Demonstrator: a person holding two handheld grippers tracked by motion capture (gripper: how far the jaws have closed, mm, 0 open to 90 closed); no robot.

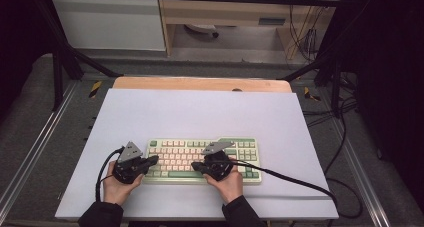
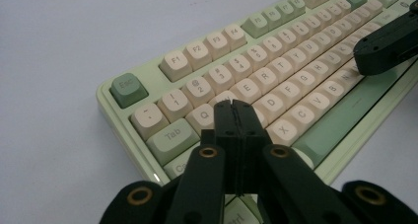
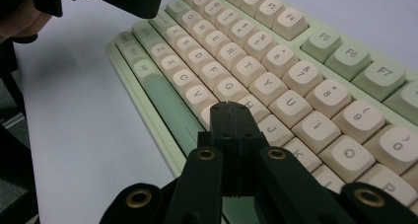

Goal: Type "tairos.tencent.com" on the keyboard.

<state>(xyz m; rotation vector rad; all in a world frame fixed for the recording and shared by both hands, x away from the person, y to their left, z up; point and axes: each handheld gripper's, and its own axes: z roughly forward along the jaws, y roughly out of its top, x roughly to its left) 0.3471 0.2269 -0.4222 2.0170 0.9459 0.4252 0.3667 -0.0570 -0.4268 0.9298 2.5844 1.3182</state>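
Observation:
A pale green keyboard (image 1: 250,146) with cream keys lies near the front of the white table top (image 1: 200,112). My left gripper (image 1: 155,159) hovers over its left end, jaws shut with nothing between them; in the left gripper view its tip (image 2: 231,103) sits above the keyboard (image 2: 276,76) around the Q and A keys. My right gripper (image 1: 195,165) is over the bottom row near the middle, also shut and empty. In the right gripper view its tip (image 3: 227,105) hangs over the keyboard (image 3: 256,61) near the B and N keys.
A black cable (image 1: 295,182) runs from the right gripper across the table top to the right. A wooden strip (image 1: 200,83) borders the far edge. Metal frame bars (image 1: 65,62) and loose cables (image 1: 345,132) stand around the table.

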